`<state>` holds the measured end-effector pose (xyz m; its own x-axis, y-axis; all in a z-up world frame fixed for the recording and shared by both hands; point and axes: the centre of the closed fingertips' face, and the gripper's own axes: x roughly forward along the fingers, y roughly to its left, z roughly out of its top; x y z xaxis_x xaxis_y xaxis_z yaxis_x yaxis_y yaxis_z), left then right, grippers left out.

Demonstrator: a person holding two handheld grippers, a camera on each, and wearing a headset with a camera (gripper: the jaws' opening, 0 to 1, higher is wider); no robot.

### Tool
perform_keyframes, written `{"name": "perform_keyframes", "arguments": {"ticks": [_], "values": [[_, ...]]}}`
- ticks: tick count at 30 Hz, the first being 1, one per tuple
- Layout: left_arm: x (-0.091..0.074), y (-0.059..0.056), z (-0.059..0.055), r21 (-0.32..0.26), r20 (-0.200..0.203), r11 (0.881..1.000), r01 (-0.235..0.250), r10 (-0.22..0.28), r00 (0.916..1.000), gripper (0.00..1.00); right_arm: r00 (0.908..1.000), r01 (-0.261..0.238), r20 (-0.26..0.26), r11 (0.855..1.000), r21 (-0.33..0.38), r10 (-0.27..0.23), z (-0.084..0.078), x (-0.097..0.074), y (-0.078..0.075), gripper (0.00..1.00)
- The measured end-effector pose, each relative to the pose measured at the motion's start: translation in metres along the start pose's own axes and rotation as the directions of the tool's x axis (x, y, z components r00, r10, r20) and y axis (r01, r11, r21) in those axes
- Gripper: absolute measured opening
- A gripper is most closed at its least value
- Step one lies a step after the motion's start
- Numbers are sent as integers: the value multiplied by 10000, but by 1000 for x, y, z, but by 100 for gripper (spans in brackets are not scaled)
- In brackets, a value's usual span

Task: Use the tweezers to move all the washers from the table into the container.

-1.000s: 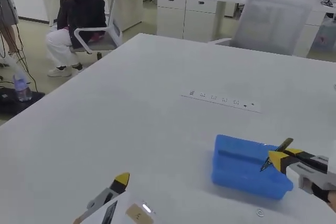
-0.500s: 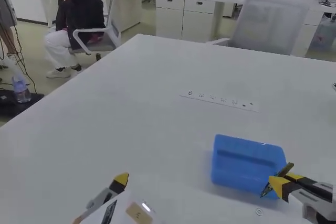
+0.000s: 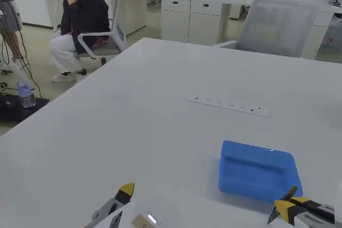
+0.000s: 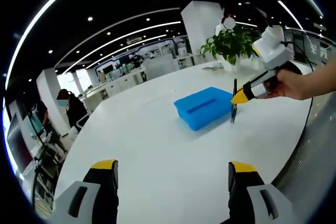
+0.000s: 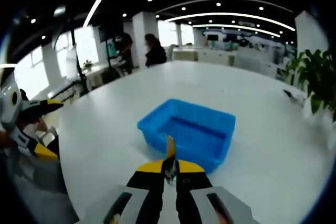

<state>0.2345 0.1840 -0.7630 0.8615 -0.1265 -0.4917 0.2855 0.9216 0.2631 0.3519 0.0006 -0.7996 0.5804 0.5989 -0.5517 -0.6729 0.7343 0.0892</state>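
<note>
Tweezers (image 3: pixel 290 193) are seen in the head view at the bottom right, clamped in the right gripper (image 3: pixel 287 210). Their long axis slants down and to the left, and the tip is set at the table (image 3: pixel 133 126) just before the near wall of the container (image 3: pixel 259 172). Whether a washer lies under the tip cannot be told. The left gripper (image 3: pixel 126 189) is held well apart at the lower left.

In the left gripper view, its 2 jaws are spread wide, with nothing gripped between them. The tweezers are shown nearly upright, tip down, just beside the container's near corner.

In the right gripper view, the jaws are pressed together on the tweezers, which point straight at the container. The container is therefore judged to lie just ahead along the tweezers' axis, so only a short lift forward would be called for; the right gripper is far the nearer.
</note>
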Motion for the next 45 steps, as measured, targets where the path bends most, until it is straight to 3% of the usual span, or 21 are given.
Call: {"name": "perform_keyframes", "arguments": {"ticks": [2, 3, 11, 16, 27, 29, 32, 35, 39, 45], "values": [[0, 0, 0, -2, -20, 10000, -3, 3, 10000, 88, 9999, -5, -103, 10000, -32, 4, -4, 1, 1, 4], [0, 0, 0, -12, -19, 10000, -5, 5, 10000, 88, 9999, 21, 148, 10000, -18, -20, -1, 0, 3, 4], [1, 0, -1, 2, -79, 10000, -6, 6, 10000, 88, 9990, 267, 368, 9996, -44, -265, -5, -2, 2, 3], [0, 0, -1, 35, -60, 10000, 41, -40, 10000, 87, 9986, 387, 367, 9984, -413, -372, -5, -1, 2, 2], [-3, 12, 2, -484, 223, 9983, -320, 331, 9992, 83, 9953, 778, 578, 9969, -93, -772, -4, -1, 3, 2], [-2, 9, -2, -447, -1, 9988, -218, 219, 9998, 83, 9951, 830, 550, 9965, -19, -828, -5, -2, 3, 1], [-2, 3, 0, -175, 113, 9998, -12, 14, 9999, 83, 9950, 844, 534, 9964, 10, -843, -6, -4, 2, 1], [-1, 3, 0, -182, 80, 9998, -27, 29, 10000, 83, 9950, 825, 517, 9948, 601, -856, -8, -7, -1, 1], [-1, 8, -1, -375, 45, 9992, -164, 166, 9999, 83, 9958, 789, 409, 9951, 595, -814, -9, -8, -2, 1], [1, 2, -4, -162, -116, 9999, 24, -25, 9999, 83, 9977, 625, 212, 9947, 814, -644, -5, -4, -1, 1]]}}
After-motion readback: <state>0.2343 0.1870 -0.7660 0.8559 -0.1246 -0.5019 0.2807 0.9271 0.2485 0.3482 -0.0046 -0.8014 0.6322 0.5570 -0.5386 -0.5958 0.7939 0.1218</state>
